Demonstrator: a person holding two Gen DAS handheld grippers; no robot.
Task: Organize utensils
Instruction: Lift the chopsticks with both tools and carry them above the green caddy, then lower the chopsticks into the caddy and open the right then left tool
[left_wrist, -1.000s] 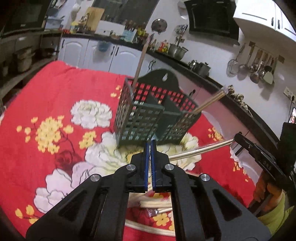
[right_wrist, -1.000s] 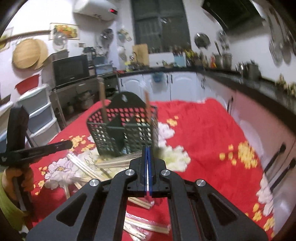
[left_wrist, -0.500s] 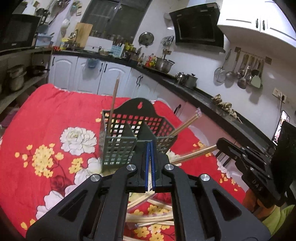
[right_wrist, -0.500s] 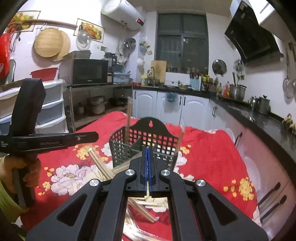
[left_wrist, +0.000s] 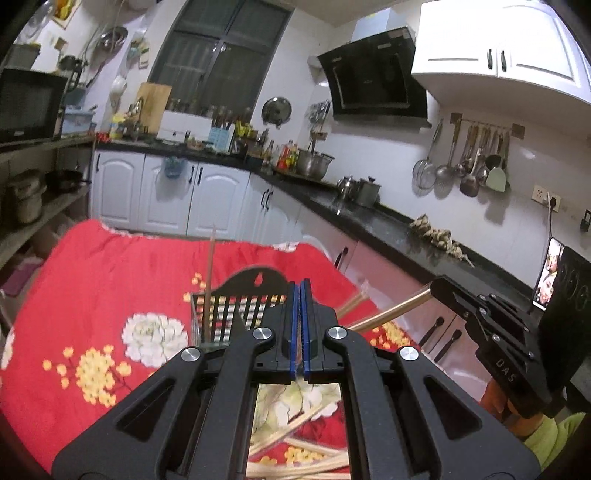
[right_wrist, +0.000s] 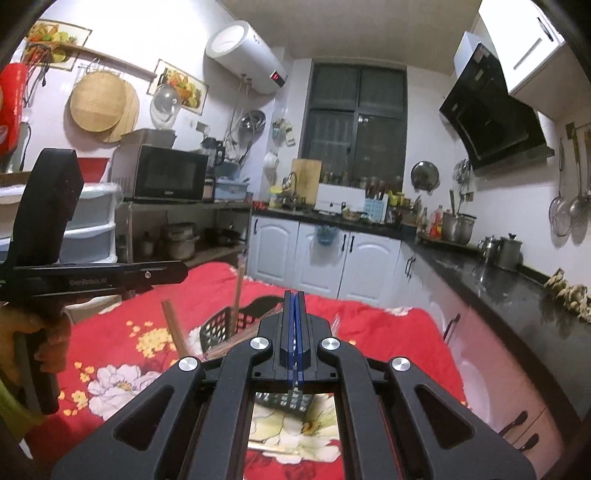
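Note:
A dark green slotted basket (left_wrist: 229, 314) (right_wrist: 218, 328) stands on the red flowered cloth (left_wrist: 92, 288), partly hidden behind both grippers. One chopstick (left_wrist: 210, 273) stands upright in it and another (left_wrist: 354, 302) leans out to the right. My left gripper (left_wrist: 300, 286) (right_wrist: 183, 271) hovers shut above the basket, a thin brown strip between its pads; a brown stick (right_wrist: 173, 325) hangs just under its tip. My right gripper (right_wrist: 294, 295) (left_wrist: 434, 290) is shut on a chopstick (left_wrist: 388, 314) that slants down toward the basket. Several loose chopsticks (left_wrist: 295, 454) lie on the cloth below.
White cabinets (left_wrist: 207, 199) and a black counter (left_wrist: 388, 229) with pots run behind and to the right of the table. A phone (left_wrist: 550, 277) stands at far right. A microwave (right_wrist: 170, 173) and plastic drawers (right_wrist: 88, 221) sit on the left. A hand (right_wrist: 48, 343) holds the left gripper's handle.
Both grippers have risen from just above the cloth and tipped up toward level. The basket has dropped lower in both views. The right gripper's chopstick went up with it.

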